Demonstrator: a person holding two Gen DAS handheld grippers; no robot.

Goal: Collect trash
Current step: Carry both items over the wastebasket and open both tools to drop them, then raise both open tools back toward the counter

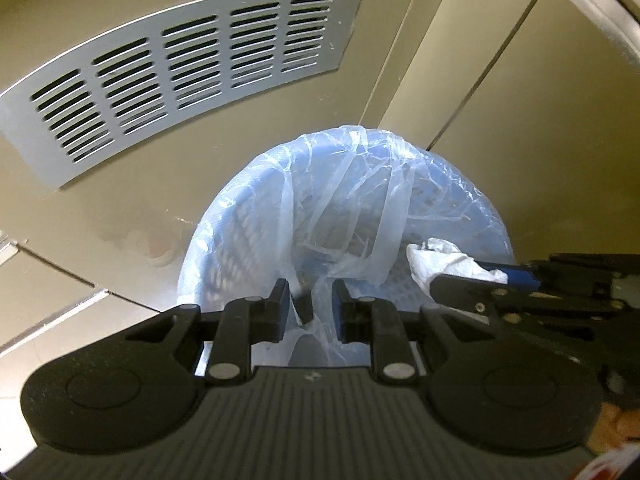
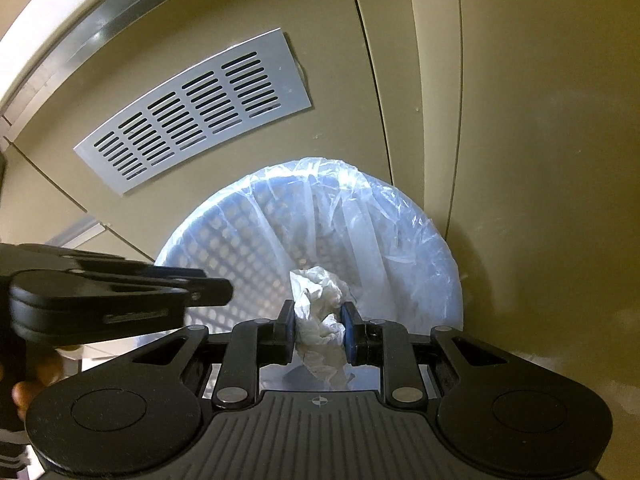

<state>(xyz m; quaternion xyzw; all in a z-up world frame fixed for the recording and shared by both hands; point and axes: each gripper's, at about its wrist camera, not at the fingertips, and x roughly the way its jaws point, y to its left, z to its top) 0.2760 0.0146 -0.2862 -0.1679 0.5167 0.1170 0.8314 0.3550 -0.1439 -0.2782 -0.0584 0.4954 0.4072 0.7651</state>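
Right gripper [image 2: 319, 334] is clamping a crumpled white tissue [image 2: 320, 312] over the near rim of the blue mesh bin [image 2: 224, 248]. Left gripper [image 1: 310, 312] is pinching the clear liner [image 1: 352, 200] (loose, wrinkled). Beige cabinet [image 2: 520, 160] with grey vent [image 2: 192, 116] is standing behind.

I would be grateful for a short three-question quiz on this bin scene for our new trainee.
1. True or false: the right gripper is shut on the crumpled white tissue.
2. What lines the blue mesh basket? A) clear plastic bag B) newspaper C) cloth
3. Fill in: the left gripper has a fold of the ____ between its fingers.

Key
1. True: both pads press on the tissue above the basket.
2. A: the clear plastic bag drapes over the rim.
3. Bag: a fold of the film runs through the gap; a firm pinch cannot be confirmed.
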